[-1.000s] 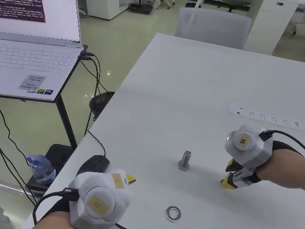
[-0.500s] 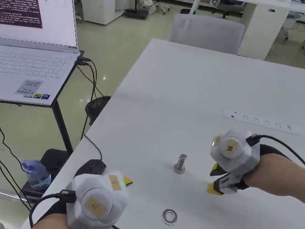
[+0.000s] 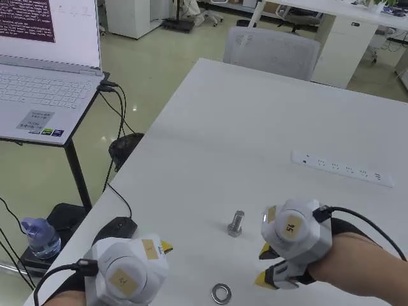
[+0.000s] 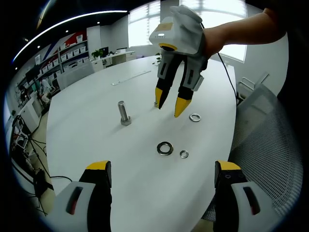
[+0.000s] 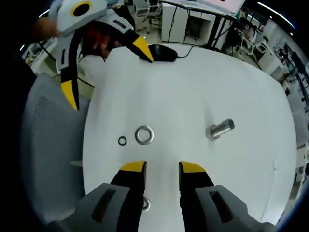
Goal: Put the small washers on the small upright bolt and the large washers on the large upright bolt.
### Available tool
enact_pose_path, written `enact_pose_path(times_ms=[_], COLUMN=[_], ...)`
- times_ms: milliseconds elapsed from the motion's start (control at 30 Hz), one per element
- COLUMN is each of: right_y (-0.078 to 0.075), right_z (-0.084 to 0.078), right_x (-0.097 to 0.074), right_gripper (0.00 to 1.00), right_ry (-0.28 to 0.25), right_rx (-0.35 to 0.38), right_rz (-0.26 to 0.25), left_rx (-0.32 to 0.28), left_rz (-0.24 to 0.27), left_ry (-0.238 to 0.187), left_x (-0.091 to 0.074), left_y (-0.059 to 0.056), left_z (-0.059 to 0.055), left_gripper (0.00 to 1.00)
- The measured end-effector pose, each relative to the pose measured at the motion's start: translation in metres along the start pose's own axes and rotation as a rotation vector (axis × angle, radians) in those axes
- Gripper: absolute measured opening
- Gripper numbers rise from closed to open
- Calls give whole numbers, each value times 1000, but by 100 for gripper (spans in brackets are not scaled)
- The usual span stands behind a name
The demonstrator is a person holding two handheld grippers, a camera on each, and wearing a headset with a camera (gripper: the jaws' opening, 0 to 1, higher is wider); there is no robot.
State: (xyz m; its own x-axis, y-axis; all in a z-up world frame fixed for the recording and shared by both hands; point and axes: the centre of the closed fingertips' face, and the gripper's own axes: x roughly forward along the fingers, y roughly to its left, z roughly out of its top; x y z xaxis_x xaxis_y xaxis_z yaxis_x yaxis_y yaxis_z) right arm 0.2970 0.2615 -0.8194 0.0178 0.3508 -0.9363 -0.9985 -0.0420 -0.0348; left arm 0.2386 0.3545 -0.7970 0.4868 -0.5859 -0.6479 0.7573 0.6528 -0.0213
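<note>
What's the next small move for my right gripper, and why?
Probably lower the right gripper onto the washer lying just beside its tips. Its jaws are open and empty, it hangs above the table, and the bolt looks bare, so picking up the nearest washer seems the natural first step.

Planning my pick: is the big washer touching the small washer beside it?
Apart. The right gripper view shows bare table between the big washer and the small washer.
</note>
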Motion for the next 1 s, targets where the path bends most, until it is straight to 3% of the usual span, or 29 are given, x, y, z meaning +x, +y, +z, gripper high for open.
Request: enact_pose_path(times_ms=[400, 667, 1000], right_y=[45, 58, 72], right_z=[17, 22, 16], right_x=[16, 30, 53], right_gripper=[27, 26, 23], right_ry=[-26, -39, -13], right_rx=[-50, -54, -67], right_rz=[54, 72, 92], left_rx=[6, 5, 14], left_rz=[2, -1, 0], left_ry=[-8, -16, -12], left_x=[-1, -1, 1], left_y=[0, 0, -1], left_z=[0, 3, 0], left_gripper=[89, 89, 89])
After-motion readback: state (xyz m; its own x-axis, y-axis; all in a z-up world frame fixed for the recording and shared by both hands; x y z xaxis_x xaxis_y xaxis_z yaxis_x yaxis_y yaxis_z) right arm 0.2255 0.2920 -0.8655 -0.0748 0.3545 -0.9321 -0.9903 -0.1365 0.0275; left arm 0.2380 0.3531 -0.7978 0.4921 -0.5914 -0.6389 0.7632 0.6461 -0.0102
